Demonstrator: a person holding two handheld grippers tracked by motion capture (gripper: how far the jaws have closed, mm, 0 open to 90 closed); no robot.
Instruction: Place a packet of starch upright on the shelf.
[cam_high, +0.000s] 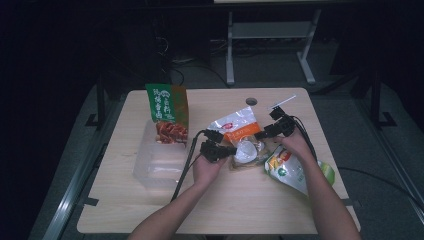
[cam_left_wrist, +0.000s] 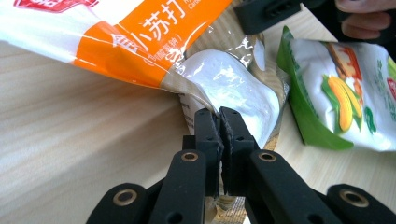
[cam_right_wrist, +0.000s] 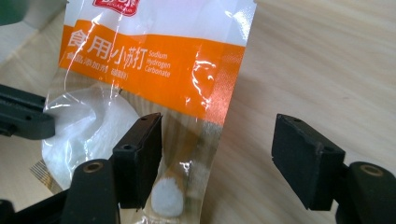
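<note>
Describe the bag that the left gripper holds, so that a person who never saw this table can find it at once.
On the light wooden table, look near the middle, right of the clear plastic box. There the left gripper is shut on the edge of the baking soda bag. Unlike the green corn bag beside it, it is clear, with an orange band and white powder inside.

Clear orange-banded soda bag (cam_right_wrist: 154, 74) of white powder, lying crumpled mid-table; one corner pinched

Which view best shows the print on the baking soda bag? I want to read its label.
The right gripper view: the baking soda bag faces the camera, orange band and lettering sharp. The left gripper view shows the band slanted and cropped. The high view shows the bag small, print unreadable.
</note>
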